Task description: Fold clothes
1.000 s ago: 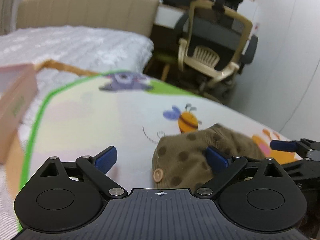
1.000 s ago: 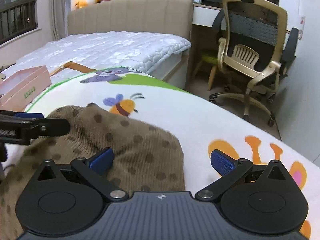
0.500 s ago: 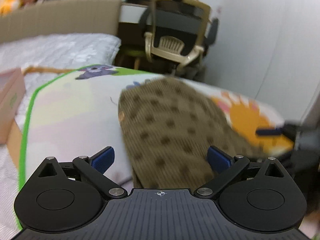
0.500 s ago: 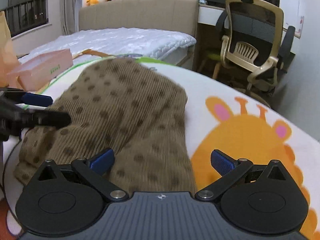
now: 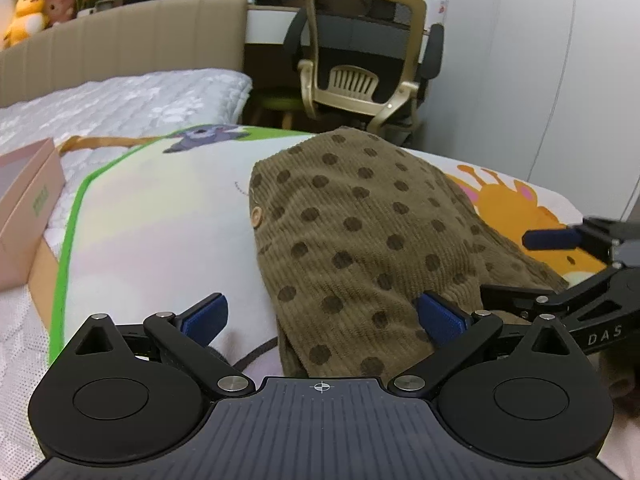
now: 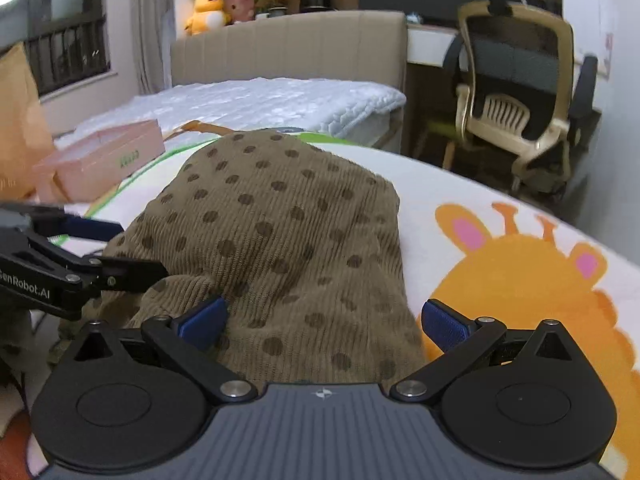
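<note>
**Dotted corduroy garment spread flat, both grippers parted over its near edge**

Lies on the cartoon-printed mat: a brown corduroy garment with darker dots, laid flat and filling the centre of both wrist views. Shows a pale round button at its 9 o'clock edge in the left wrist view. Reaches toward 12 o'clock, short of the mat's far rim.

Left gripper: blue pads spread wide, nothing pinched between them, the pad at 3 o'clock resting over the cloth's near hem, the pad at 9 o'clock over bare mat. Right gripper: likewise spread wide, gripping nothing, the pad at 9 o'clock over the fabric, the pad at 3 o'clock just off its edge, above the orange giraffe print.

Off the mat at 9 o'clock: a pink box. Beyond it at 12 o'clock: a white quilted mattress. At 1 o'clock: a gold-framed office chair.
</note>
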{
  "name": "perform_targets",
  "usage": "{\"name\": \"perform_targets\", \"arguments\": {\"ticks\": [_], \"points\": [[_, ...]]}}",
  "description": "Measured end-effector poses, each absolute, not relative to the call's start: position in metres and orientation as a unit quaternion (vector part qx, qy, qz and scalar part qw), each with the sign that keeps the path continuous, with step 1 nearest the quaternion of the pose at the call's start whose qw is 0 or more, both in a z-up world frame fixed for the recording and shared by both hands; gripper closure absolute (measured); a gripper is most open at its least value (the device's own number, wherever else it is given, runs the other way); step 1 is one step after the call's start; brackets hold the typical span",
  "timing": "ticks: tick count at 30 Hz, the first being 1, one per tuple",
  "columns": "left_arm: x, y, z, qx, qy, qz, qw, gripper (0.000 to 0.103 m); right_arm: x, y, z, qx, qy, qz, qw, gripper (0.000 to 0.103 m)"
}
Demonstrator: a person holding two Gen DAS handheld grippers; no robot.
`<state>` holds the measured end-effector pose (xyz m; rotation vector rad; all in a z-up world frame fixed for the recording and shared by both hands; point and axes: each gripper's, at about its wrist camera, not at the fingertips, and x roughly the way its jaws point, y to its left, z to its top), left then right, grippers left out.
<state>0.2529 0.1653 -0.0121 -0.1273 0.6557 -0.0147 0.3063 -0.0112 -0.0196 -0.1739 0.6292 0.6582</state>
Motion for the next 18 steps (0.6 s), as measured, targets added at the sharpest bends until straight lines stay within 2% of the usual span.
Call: {"name": "perform_targets", "arguments": {"ticks": [10,14,18], "points": [[0.21,0.159,0.008,-0.101,0.309,-0.071,0.943,0.0,0.3,-0.056,-0.014,-0.09,0.308,0.261,0.91,0.0],[0.207,0.145,-0.011,-0.046,0.337,-0.049,0.939,0.0,0.296,-0.056,-0.023,-0.085,0.328,0.255,0.906,0.0],[0.208,0.153,-0.02,-0.04,0.343,-0.011,0.939,0.0,0.291,-0.051,-0.024,-0.099,0.33,0.262,0.902,0.0]]}}
